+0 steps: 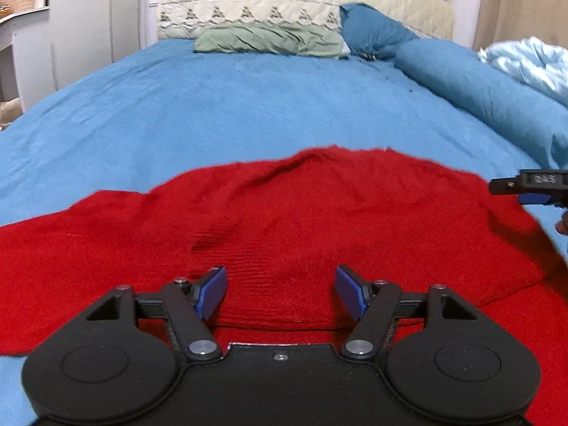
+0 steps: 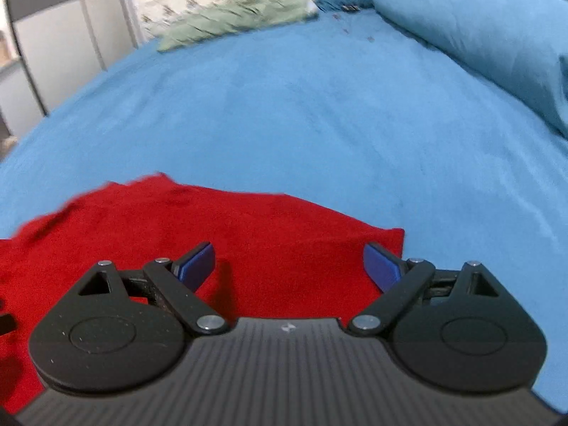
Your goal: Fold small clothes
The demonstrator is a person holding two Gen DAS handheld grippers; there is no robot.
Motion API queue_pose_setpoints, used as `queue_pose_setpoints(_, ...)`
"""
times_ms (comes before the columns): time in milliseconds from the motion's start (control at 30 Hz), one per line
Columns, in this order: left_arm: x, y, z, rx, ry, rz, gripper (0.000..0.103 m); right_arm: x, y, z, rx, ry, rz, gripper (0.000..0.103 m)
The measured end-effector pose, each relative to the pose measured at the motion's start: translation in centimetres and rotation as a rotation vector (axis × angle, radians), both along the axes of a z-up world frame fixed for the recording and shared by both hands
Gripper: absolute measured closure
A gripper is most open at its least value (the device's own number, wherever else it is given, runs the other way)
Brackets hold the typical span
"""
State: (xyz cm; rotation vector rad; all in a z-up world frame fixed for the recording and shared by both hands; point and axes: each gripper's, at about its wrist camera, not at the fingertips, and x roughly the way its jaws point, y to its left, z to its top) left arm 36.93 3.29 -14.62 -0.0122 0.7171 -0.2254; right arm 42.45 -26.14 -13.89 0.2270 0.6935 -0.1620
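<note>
left wrist view: left gripper [image 1: 280,293] was held wide over the red garment [image 1: 284,220] (edges cropped); right gripper [image 2: 289,266] likewise spread, empty.

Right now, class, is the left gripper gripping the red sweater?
No: the left gripper is open above the red sweater, holding nothing.

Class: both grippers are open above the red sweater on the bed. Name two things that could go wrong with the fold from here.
1. The red sweater already lies rumpled, with a ridge near its far edge; folding now may trap creases.
2. The left gripper sits over mid-fabric, the right gripper near a corner, so uneven grabs could skew the fold on the soft blue bedsheet.
</note>
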Motion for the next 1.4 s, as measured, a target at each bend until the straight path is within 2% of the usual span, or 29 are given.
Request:
queue_pose_setpoints(67, -1.1, 0.8, 1.6, 0.004, -0.017, 0.016, 0.03, -1.7, 0.8, 1.8, 0.01, -0.033, 0.022, 0.0)
queue_pose_setpoints(200, -3.9, 3.7, 5.7, -0.017, -0.062, 0.084, 0.027, -4.8, 3.0, 6.6, 0.016, -0.031, 0.048, 0.0)
queue_pose_setpoints(233, -4.5, 4.7, 6.6, -0.031, -0.07, 0.106, 0.02, -5.3, 3.9, 7.5, 0.013, -0.031, 0.054, 0.0)
queue_pose_setpoints(267, -5.2, 5.9, 7.5, -0.043, -0.078, 0.134, 0.006, -5.9, 4.5, 8.5, 0.013, -0.035, 0.065, 0.0)
queue_pose_setpoints(300, -5.8, 7.1, 8.3, -0.056, -0.088, 0.16, 0.0, -6.5, 5.4, 9.4, 0.007, -0.038, 0.082, 0.0)
queue_pose_setpoints(367, -7.0, 10.0, 9.6, -0.09, -0.117, 0.218, 0.0, -7.6, 7.6, 10.6, -0.006, -0.034, 0.118, 0.0)
queue_pose_setpoints(500, -8.0, 16.5, 10.5, -0.121, -0.112, 0.359, 0.0, -8.3, 11.9, 11.2, 0.01, -0.005, 0.202, 0.0)
queue_pose_setpoints(700, -8.7, 26.7, 9.0, -0.168, -0.093, 0.551, 0.001, -8.2, 17.6, 9.2, 0.038, 0.06, 0.267, 0.0)
queue_pose_setpoints(900, -7.9, 34.4, 4.6, -0.2, -0.026, 0.659, 0.018, -8.2, 23.5, 7.3, 0.013, 0.094, 0.332, 0.0)
queue_pose_setpoints(967, -7.6, 36.6, 3.1, -0.211, -0.009, 0.688, 0.035, -7.4, 24.9, 6.4, -0.018, 0.106, 0.354, 0.0)
queue_pose_setpoints(1033, -7.0, 37.8, 2.2, -0.214, 0.017, 0.702, 0.045, -7.4, 25.8, 5.2, -0.078, 0.083, 0.365, 0.0)
queue_pose_setpoints(1100, -6.7, 38.9, 1.3, -0.218, 0.032, 0.713, 0.046, -6.7, 26.5, 4.0, -0.108, 0.087, 0.373, 0.0)
queue_pose_setpoints(1300, -5.3, 40.4, 0.0, -0.198, 0.011, 0.733, 0.057, -5.4, 27.2, 1.4, -0.105, 0.126, 0.374, 0.0)
queue_pose_setpoints(1333, -5.1, 40.5, 0.0, -0.192, 0.005, 0.734, 0.062, -5.3, 27.2, 1.2, -0.103, 0.127, 0.374, 0.0)
queue_pose_setpoints(1400, -4.7, 40.5, 0.0, -0.165, 0.001, 0.742, 0.081, -5.1, 27.3, 0.8, -0.097, 0.129, 0.373, 0.0)
